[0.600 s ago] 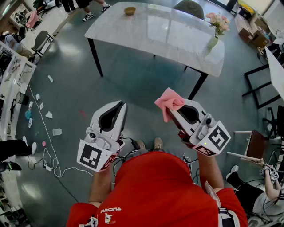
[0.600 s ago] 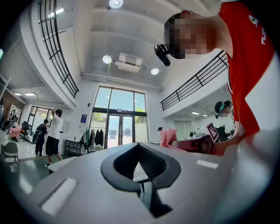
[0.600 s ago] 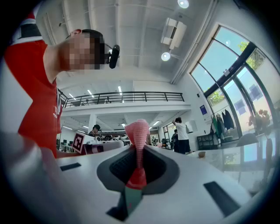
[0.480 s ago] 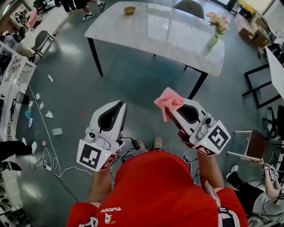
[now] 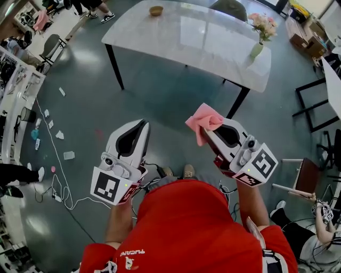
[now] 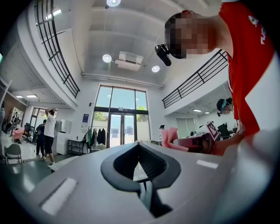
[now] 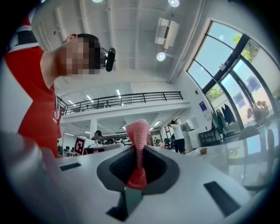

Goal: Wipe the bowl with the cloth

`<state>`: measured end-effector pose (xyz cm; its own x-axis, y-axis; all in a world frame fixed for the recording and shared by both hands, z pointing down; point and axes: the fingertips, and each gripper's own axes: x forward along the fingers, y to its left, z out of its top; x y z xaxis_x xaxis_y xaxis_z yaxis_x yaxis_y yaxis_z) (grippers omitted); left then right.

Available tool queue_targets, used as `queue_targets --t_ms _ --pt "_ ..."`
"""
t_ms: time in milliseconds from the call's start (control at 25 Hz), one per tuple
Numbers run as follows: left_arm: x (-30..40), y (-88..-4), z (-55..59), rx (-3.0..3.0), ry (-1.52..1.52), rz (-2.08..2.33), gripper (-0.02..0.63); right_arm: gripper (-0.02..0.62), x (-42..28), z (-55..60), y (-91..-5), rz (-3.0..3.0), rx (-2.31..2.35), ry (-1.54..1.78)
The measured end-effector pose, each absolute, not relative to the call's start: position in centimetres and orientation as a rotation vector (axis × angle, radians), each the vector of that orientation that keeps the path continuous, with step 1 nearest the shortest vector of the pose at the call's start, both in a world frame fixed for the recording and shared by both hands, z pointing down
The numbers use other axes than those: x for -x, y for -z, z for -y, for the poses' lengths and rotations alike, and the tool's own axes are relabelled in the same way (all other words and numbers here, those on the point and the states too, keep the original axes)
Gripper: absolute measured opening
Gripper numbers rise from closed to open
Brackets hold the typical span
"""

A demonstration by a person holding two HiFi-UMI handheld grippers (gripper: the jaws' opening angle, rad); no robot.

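Observation:
A pink cloth point(image 5: 203, 121) is bunched in my right gripper point(image 5: 209, 128), whose jaws are shut on it; in the right gripper view the cloth point(image 7: 138, 140) stands up between the dark pads. My left gripper point(image 5: 143, 127) is held beside it at the left, shut with nothing in it; in the left gripper view its jaws point(image 6: 139, 148) meet with only a slit between them. A small brown bowl point(image 5: 156, 10) sits far off at the back left corner of the white table point(image 5: 202, 48). Both grippers are raised in front of the person's chest, well short of the table.
A vase with pink flowers point(image 5: 260, 33) stands near the table's right end. A chair point(image 5: 229, 8) is behind the table. A cable point(image 5: 50, 149) and paper scraps lie on the floor at the left. Another table edge point(image 5: 330, 80) and a stool point(image 5: 306, 176) are at the right.
The view has shifted slightly; both grippers stay in much the same pose, the cloth still in the right one.

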<state>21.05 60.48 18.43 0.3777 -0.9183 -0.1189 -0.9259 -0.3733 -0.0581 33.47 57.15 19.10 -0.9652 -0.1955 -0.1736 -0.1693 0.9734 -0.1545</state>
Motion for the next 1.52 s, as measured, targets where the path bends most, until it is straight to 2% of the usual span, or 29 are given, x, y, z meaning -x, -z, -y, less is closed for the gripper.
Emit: queue_targets --t_ms 760,1240,1520 --pt "-25.4 -17.3 -56.1 2.391 -0.011 -1.78 0.006 0.021 -40.2 -52.3 -18.8 -2.91 0.168 0.227" --pt "-22.4 -17.9 -51.7 2.369 -0.028 -1.792 0.005 0.021 -37.7 -47.9 -19.0 -2.911 0.185 0.2" --pt "-18.5 -18.1 -46.8 2.334 0.029 -1.763 0.005 0.021 -34.0 -43.1 -19.1 -2.912 0.206 0.205"
